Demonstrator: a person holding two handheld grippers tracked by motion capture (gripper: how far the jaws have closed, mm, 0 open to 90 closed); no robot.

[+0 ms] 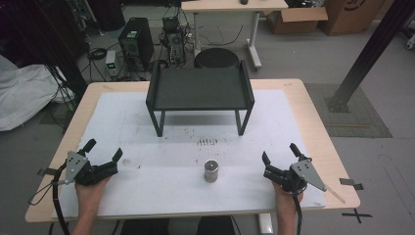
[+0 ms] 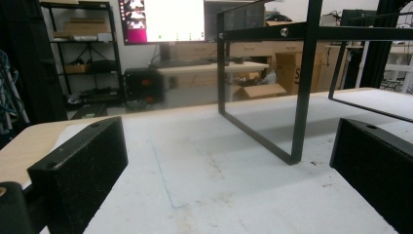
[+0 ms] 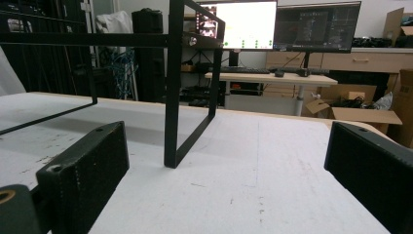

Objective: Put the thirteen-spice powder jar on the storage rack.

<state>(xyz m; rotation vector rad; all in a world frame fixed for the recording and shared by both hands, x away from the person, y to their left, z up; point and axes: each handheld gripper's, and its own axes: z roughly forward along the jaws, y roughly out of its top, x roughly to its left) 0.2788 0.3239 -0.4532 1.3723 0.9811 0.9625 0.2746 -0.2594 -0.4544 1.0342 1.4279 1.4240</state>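
Left gripper (image 1: 103, 152) and right gripper (image 1: 280, 155) rest near the front edge of the white mat (image 1: 147, 166), both with jaws spread wide and holding nothing. Between them stands a small metal cylinder (image 1: 211, 171), upright, nearer the right gripper and untouched. Judged stage: before any grasp; the next move calls for a sideways reach to straddle it. Both gripper views look past it to the legs of the black shelf (image 1: 199, 89); the high view alone shows its tray.
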